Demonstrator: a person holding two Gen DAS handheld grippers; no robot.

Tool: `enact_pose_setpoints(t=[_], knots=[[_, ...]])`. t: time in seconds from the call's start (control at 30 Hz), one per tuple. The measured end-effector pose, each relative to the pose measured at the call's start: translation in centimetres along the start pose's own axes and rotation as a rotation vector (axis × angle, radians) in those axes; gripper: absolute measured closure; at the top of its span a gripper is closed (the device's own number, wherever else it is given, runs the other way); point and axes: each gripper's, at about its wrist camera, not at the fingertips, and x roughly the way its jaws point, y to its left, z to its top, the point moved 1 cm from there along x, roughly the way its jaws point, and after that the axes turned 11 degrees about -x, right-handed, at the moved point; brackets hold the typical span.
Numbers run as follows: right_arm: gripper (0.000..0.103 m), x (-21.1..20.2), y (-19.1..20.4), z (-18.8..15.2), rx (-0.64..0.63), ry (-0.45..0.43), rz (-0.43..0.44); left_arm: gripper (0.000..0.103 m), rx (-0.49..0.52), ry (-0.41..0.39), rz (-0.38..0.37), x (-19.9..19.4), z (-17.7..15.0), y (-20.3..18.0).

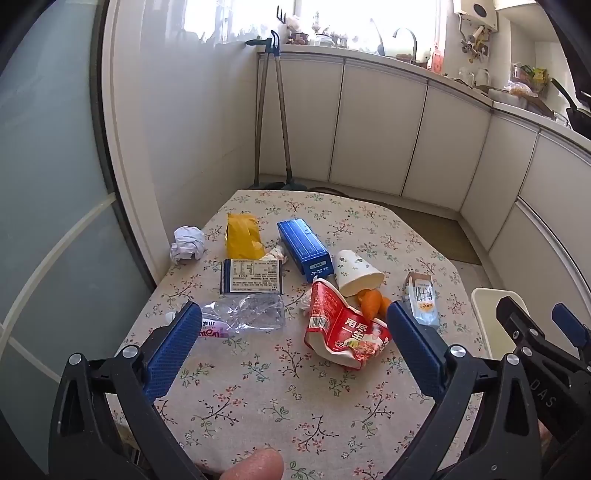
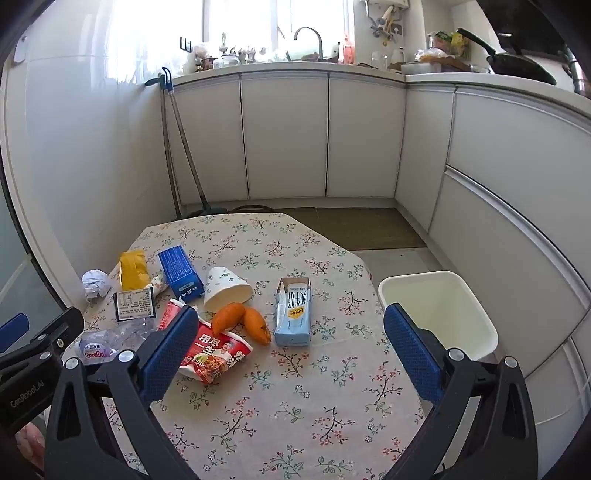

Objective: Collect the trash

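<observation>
Daylight floods in from the window [image 2: 273, 26] above the counter, blown out to plain white in both views — its glare washes over the wall tiles [image 2: 122, 48] beside it. The table [image 2: 295, 387] is evenly lit, with only soft, short shadows under the litter. Both pictures are sharp in the middle. Fisheye distortion bows the cabinet doors [image 1: 443, 140] and the door frame [image 1: 122, 155] — dark vignetting fills the corners. A fingertip [image 1: 255, 465] at the bottom edge looks soft.

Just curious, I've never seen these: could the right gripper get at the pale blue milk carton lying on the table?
Probably yes. The right gripper is open, and the pale blue milk carton lies just ahead with nothing covering it.
</observation>
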Motion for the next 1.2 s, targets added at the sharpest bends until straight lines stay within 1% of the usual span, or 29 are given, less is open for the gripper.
enact_pose_setpoints(t=[1.2], knots=[[0.005, 0.67, -0.28, -0.51, 0.026, 0.040, 0.017, 0.007, -0.006, 0.024, -0.002, 0.27, -0.38, 0.17]])
